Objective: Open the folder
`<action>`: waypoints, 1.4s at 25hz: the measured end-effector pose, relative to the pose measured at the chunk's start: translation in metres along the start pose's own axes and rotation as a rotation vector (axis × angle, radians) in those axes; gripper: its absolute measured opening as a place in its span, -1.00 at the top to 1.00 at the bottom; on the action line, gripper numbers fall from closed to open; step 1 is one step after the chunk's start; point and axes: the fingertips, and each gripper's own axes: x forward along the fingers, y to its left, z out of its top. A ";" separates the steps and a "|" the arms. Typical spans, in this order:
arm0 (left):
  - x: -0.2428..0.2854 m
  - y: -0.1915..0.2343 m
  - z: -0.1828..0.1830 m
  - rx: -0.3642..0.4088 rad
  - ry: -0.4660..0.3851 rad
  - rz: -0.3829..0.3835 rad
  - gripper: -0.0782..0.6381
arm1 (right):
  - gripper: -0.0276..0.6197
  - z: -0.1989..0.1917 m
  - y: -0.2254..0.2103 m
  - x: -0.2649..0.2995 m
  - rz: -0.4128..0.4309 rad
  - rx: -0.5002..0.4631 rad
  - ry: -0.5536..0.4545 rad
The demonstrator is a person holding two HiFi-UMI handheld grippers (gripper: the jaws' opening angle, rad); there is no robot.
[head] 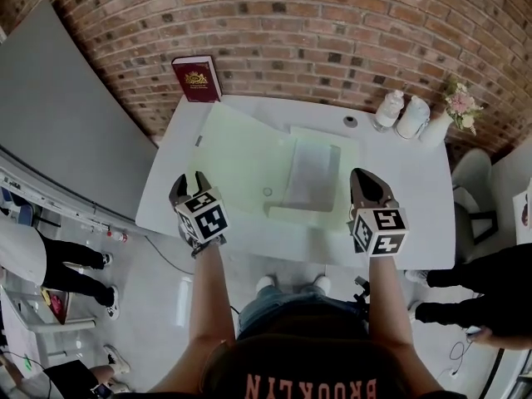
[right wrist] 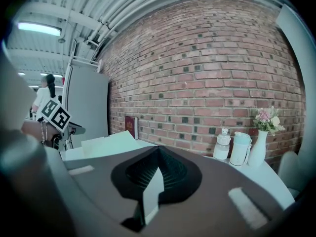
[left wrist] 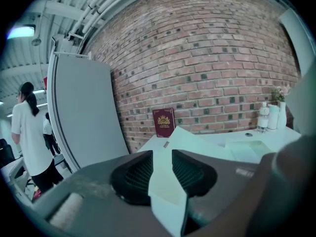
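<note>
Left gripper (head: 189,185) is pinching the near corner of the folder's front cover (head: 241,152). In the left gripper view the jaws are standing narrowly apart with the pale green sheet running between them (left wrist: 163,154), and the pads are bearing on it. Right gripper (head: 370,188) is clamping the near right edge of the folder (head: 320,219). In the right gripper view its jaws are meeting at the tips (right wrist: 158,154) with a thin pale strip caught between.

The folder is sitting on the white table (head: 416,214), toward its near edge. The cover is standing tilted up off the left half, and the rest, with the sheet inside, is lying flat.

Step in hand, as I'm judging it: swinging the cover open to the left.
- The right grip should be staying low so the back isn't rising with the cover.
- The left should be arcing up and over about the fold, not pulling toward the person, or the folder is likely sliding off the edge.
- The grip is only on a corner, so go slow; the thin cover could be buckling or slipping out.

Far side: a red book (head: 197,79) is leaning on the brick wall just beyond the cover's far corner, so watch it as the cover goes over. The bottles (head: 403,115) and the flower vase (head: 459,106) are standing well apart, far right.
</note>
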 end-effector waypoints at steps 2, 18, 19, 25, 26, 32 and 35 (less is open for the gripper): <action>-0.007 -0.011 0.016 0.009 -0.051 -0.018 0.49 | 0.92 0.004 -0.004 -0.004 -0.006 -0.009 -0.012; -0.069 -0.127 0.116 0.155 -0.410 -0.323 0.78 | 0.92 0.033 -0.025 -0.023 -0.033 -0.050 -0.095; -0.073 -0.133 0.120 0.159 -0.430 -0.342 0.78 | 0.92 0.036 -0.026 -0.024 -0.035 -0.053 -0.102; -0.093 -0.160 0.140 0.180 -0.510 -0.427 0.78 | 0.92 0.053 -0.030 -0.029 -0.047 -0.062 -0.146; -0.096 -0.163 0.143 0.184 -0.520 -0.437 0.78 | 0.92 0.055 -0.030 -0.029 -0.048 -0.064 -0.153; -0.107 -0.169 0.154 0.190 -0.554 -0.488 0.78 | 0.92 0.071 -0.030 -0.034 -0.055 -0.070 -0.193; -0.109 -0.169 0.156 0.191 -0.567 -0.500 0.78 | 0.92 0.078 -0.028 -0.036 -0.057 -0.075 -0.207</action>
